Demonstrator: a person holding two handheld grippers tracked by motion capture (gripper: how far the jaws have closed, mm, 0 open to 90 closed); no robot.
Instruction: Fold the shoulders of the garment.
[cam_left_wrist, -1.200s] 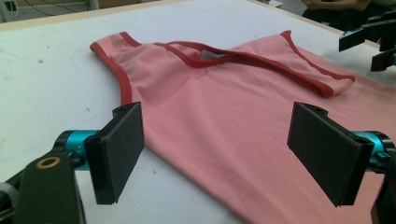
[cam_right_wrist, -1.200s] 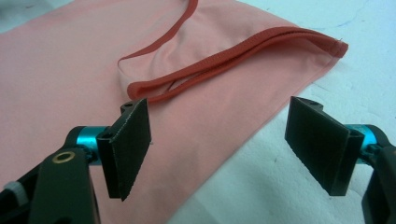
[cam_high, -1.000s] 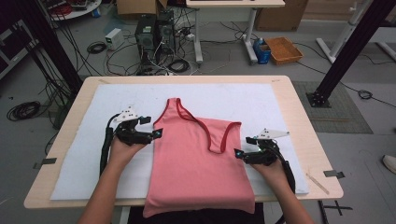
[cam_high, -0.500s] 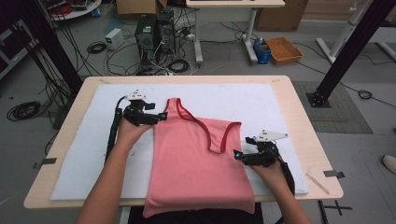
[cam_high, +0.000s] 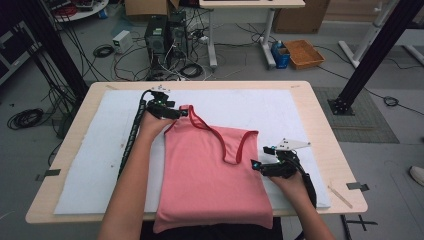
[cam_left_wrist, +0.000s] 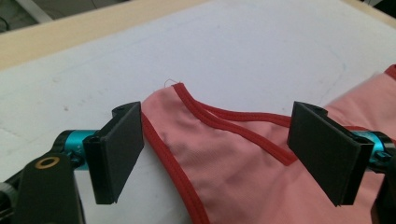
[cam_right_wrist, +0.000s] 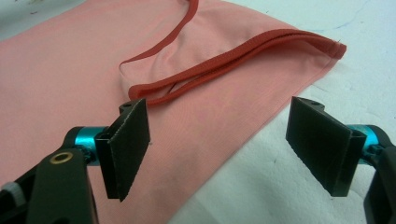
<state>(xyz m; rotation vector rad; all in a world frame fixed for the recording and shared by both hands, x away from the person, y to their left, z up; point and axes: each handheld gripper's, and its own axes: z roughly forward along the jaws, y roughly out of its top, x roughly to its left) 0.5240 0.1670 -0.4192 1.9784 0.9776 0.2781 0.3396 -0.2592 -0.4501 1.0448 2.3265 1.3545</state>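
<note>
The pink tank top (cam_high: 210, 175) was laid flat at the centre of the desk (cam_high: 320, 107), its strap tip (cam_left_wrist: 180, 91) framed between the wide-open, empty jaws of the left claw (cam_left_wrist: 215, 149), while the right claw (cam_right_wrist: 219, 144), equally open and empty, straddled its side edge.

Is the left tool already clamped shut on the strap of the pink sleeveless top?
No, the left tool stands wide open, its two black jaws on either side of the pink sleeveless top's red-trimmed strap without pinching it.
</note>
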